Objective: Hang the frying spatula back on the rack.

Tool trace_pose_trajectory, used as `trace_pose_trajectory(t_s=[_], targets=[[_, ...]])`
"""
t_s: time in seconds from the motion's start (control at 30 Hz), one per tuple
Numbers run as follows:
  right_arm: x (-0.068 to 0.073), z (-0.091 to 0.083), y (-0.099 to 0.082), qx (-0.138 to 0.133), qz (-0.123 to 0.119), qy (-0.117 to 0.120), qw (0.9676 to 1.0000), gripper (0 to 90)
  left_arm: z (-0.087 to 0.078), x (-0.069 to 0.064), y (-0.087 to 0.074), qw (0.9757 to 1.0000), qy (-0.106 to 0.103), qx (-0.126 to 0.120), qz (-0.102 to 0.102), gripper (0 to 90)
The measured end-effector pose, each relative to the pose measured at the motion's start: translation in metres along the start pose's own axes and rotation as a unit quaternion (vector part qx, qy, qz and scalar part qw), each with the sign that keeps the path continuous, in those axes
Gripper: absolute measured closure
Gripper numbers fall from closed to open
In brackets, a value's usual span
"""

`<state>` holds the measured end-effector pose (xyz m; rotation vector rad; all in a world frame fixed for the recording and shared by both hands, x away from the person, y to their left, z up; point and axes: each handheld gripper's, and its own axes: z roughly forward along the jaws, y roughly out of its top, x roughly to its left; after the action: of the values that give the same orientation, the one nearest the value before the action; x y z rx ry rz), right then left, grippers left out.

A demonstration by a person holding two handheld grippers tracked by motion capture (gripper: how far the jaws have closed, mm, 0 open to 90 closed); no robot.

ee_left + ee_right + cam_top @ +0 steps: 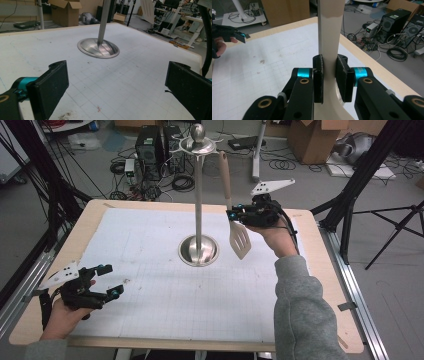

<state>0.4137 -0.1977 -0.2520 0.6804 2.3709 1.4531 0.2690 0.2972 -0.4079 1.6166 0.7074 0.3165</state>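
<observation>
Inspection finds the slotted spatula (pixel 239 239) clamped in my right gripper (pixel 236 213), whose jaws are closed on the pale neck of the tool, just above its blade; the right gripper view shows both black pads pressed flat against that neck (pixel 329 50) with no gap on either side. Landmark for all positions is the metal stand (pixel 198 195), a tall polished post with a round dished base and a ball on top, set upright near the middle of the worktop (pixel 95 212). Held near upright and slightly tilted, the spatula hangs just beside the stand on its right in the high view, blade down and wooden handle up, the handle's end near the stand's upper disc. Whether the handle's end touches that disc I cannot tell. Its blade is level with the stand's base and apart from it; whether its tip touches the white gridded mat (pixel 150 285) I cannot tell. My left gripper (pixel 106 279) sits well apart from the stand, toward the near left corner of the worktop, with its jaws wide open and nothing between them; the left gripper view looks across bare mat to the stand's base (pixel 98 48).
</observation>
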Motion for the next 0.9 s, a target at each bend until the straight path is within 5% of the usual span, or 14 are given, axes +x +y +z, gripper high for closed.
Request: trace_pose_trajectory(t_s=[0.67,0.9], targets=[[0.0008,0.0034,-0.0008,-0.004,0.005,-0.003,1.0000,76.0,0.0005,-0.0010,-0.0002,1.0000,0.003,0.001,0.005,5.5],[0.0023,0.0022,-0.0041,0.004,0.002,-0.013,0.9999,66.8,0.0001,-0.0003,-0.0002,0.9999,0.006,0.004,0.007,5.5]])
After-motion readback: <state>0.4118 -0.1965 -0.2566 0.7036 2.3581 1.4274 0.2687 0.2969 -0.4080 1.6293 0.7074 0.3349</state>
